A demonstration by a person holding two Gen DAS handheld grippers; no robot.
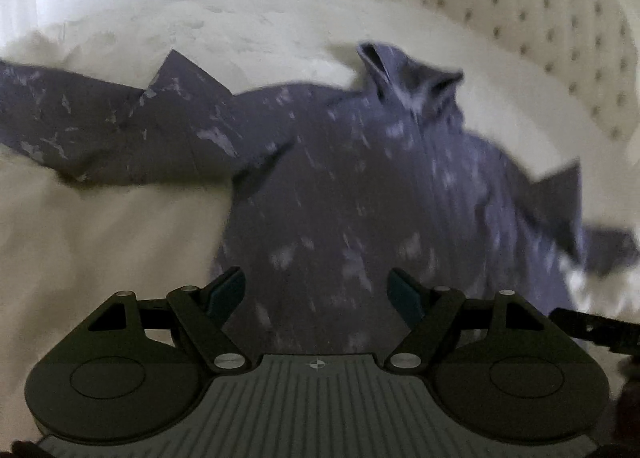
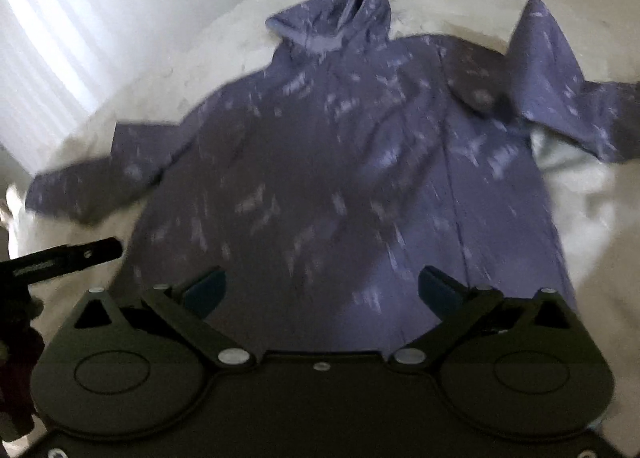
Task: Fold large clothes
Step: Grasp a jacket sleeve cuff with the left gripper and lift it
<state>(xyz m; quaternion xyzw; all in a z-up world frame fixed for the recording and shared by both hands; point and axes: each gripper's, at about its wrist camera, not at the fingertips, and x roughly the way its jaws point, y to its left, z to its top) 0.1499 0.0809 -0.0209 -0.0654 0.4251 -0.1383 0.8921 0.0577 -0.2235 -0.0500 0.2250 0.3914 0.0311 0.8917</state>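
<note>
Bedroom: white bed (image 2: 580, 217) filling both frames, tufted headboard (image 1: 560, 37) at upper right of the left wrist view. Foreground, both views: left gripper (image 1: 316, 290) and right gripper (image 2: 322, 288), jaws spread wide, holding nothing, poised low over the hem. Beyond them, the purple patterned hooded jacket (image 2: 340, 161) lies flat mid-frame, sleeves out, hood (image 2: 360, 13) farthest; judged unfolded, every fold outstanding.

I see purple hoodie (image 2: 340, 161), pale flecks, spread flat just ahead of my right claw (image 2: 320, 290); hood far end, sleeves out both sides, right sleeve seemingly folded.
</note>
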